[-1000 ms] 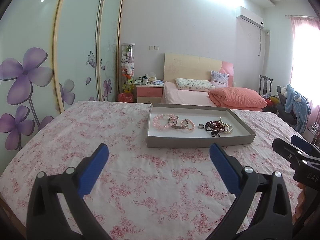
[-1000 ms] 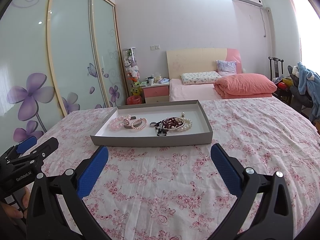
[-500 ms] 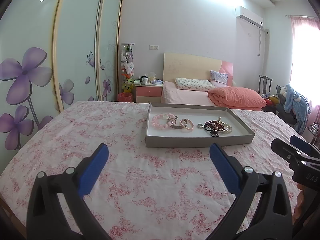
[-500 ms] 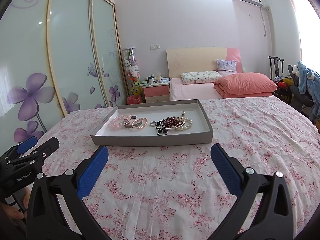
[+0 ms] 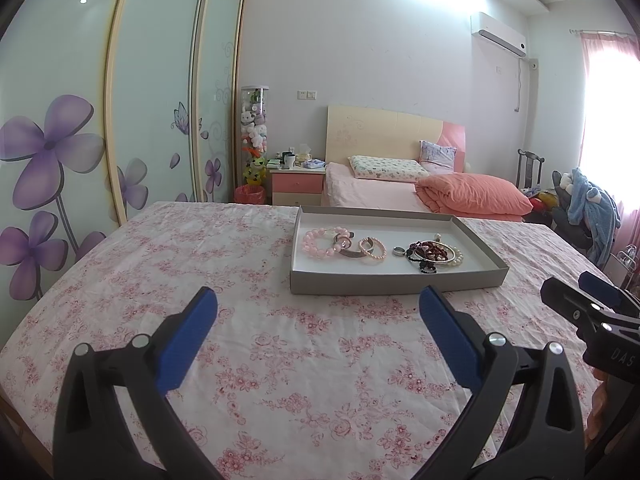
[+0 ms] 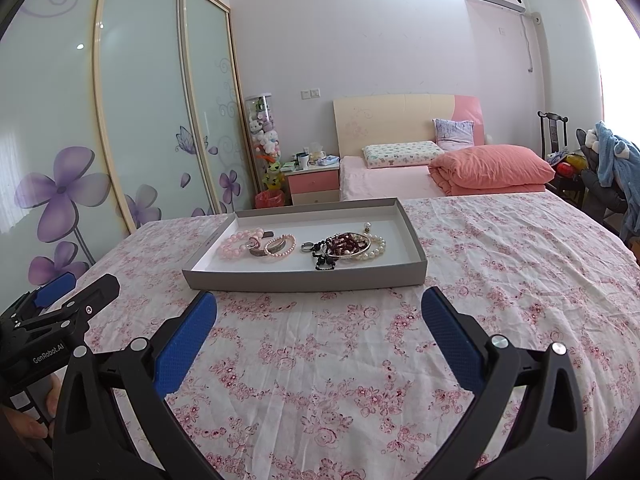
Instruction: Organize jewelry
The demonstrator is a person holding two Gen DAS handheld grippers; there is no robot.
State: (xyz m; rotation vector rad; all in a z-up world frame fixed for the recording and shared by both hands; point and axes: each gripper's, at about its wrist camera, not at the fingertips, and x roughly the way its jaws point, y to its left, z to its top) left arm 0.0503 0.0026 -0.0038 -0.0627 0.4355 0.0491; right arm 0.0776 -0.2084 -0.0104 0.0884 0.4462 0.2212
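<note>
A shallow grey tray sits on the floral tablecloth ahead of both grippers. Inside lie a pink bead bracelet, a silver bangle, a small pink pearl bracelet, a metal ring, dark red and black beads and a white pearl strand. My left gripper is open and empty, short of the tray. My right gripper is open and empty, just before the tray's near wall.
The floral tablecloth covers a wide table. Behind it stand a bed with a pink quilt, a pink nightstand, flower-painted wardrobe doors on the left and a chair with clothes on the right.
Both grippers have drifted slightly closer to the tray. Both stay open and empty, and the jewelry has not moved.
</note>
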